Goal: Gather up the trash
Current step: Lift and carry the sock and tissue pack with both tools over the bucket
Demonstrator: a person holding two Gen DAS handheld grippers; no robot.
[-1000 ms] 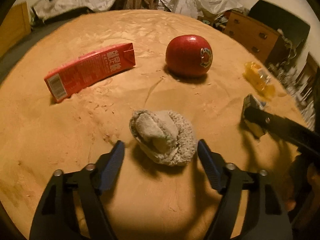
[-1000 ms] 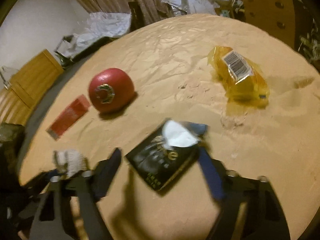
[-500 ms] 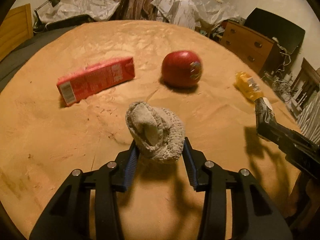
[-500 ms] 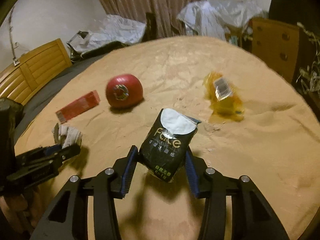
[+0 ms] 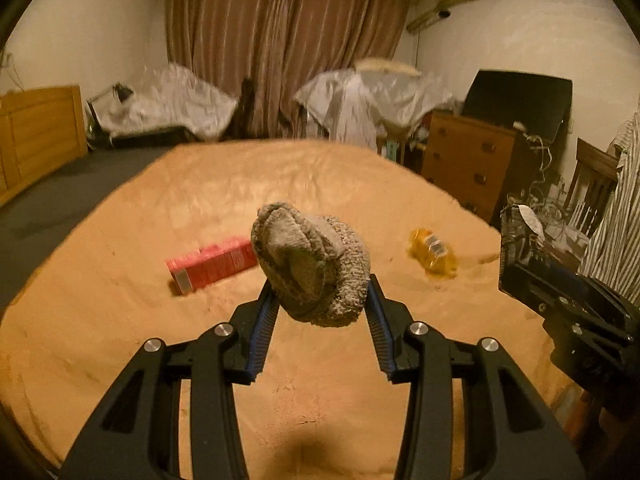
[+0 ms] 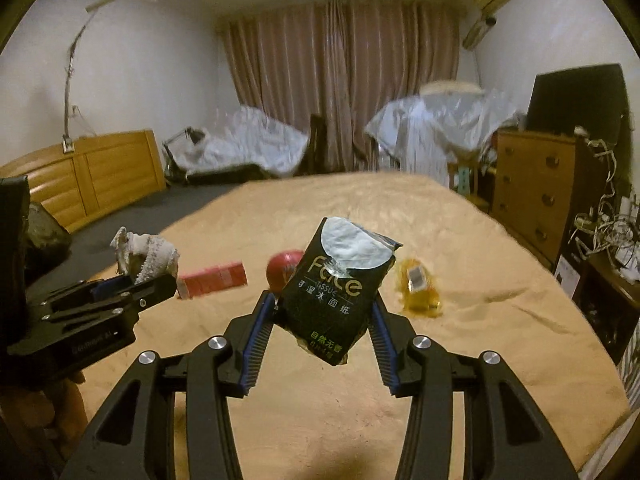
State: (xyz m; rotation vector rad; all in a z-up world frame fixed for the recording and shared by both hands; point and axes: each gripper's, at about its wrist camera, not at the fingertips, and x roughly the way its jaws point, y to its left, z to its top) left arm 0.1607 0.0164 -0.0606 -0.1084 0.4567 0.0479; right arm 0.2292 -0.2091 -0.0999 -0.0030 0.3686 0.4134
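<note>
The left tongs [image 5: 320,308] are closed about halfway on a balled grey sock [image 5: 310,268], its blue pads pressing the bundle from both sides so that it hangs clear of the bed [image 5: 120,340]. The right tongs [image 6: 322,320] are likewise part closed on a black tissue pack [image 6: 336,288], pinched across its lower half with the torn, silvery top pointing up, a grip that likely keeps any loose tissue from spilling out. Both tongs closed within the last second and now sit firm on their loads, so each hand seems to have finished picking up and to be carrying. Taking one piece in each hand at once probably saves a trip. In the right view the sock shows at the left, nipped at the tips of the other tongs; in the left view the pack shows at the right edge. Lying on the tan bedspread are a red carton [image 5: 212,268] on its side, a yellow wrapper [image 5: 434,256] with a barcode label, and a red apple [image 6: 284,268] half hidden behind the pack. The carton and wrapper look like trash yet to be gathered; whether the apple counts is unclear. No bin or bag is in view, so where the loads will go cannot be told. The sock is soft and may slip if the grip loosens
</note>
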